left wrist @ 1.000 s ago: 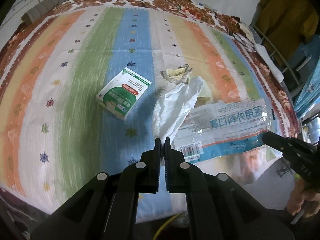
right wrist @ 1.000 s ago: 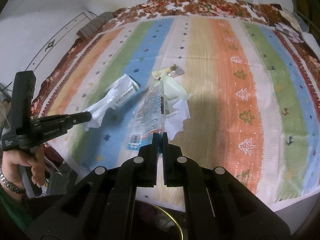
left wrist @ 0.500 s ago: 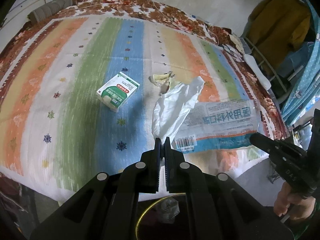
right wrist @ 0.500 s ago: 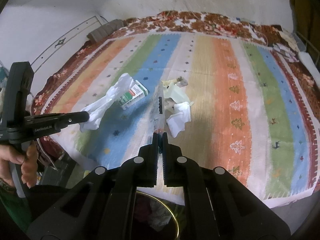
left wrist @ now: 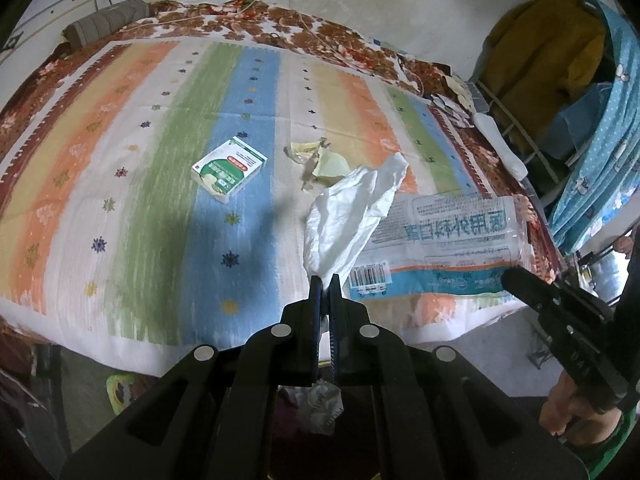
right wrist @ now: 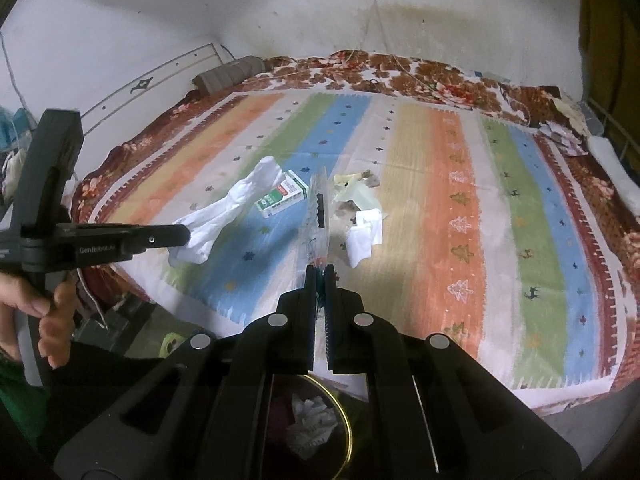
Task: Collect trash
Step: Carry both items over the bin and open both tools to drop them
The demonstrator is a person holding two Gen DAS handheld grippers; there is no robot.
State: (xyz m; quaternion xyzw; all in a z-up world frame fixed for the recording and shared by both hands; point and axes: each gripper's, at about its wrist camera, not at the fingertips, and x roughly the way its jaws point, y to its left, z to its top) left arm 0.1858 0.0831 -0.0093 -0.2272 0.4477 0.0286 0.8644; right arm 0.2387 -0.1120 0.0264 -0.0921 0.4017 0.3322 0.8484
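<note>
On bed: box (left wrist: pixel 229 170), scraps (left wrist: pixel 320 162) | left jaws pinch tissue (left wrist: pixel 352 216) | right jaws pinch wrapper (left wrist: pixel 452 246)

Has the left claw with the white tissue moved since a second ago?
Yes. The left claw with the white tissue pulled back off the striped blanket, toward its near edge.

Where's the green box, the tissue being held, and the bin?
Green box (left wrist: pixel 229 169), left wrist view: its printed top face.
Tissue (left wrist: pixel 352 208), left wrist view: its hanging middle.
Bin (right wrist: pixel 347 420), right wrist view: its gold rim.
</note>
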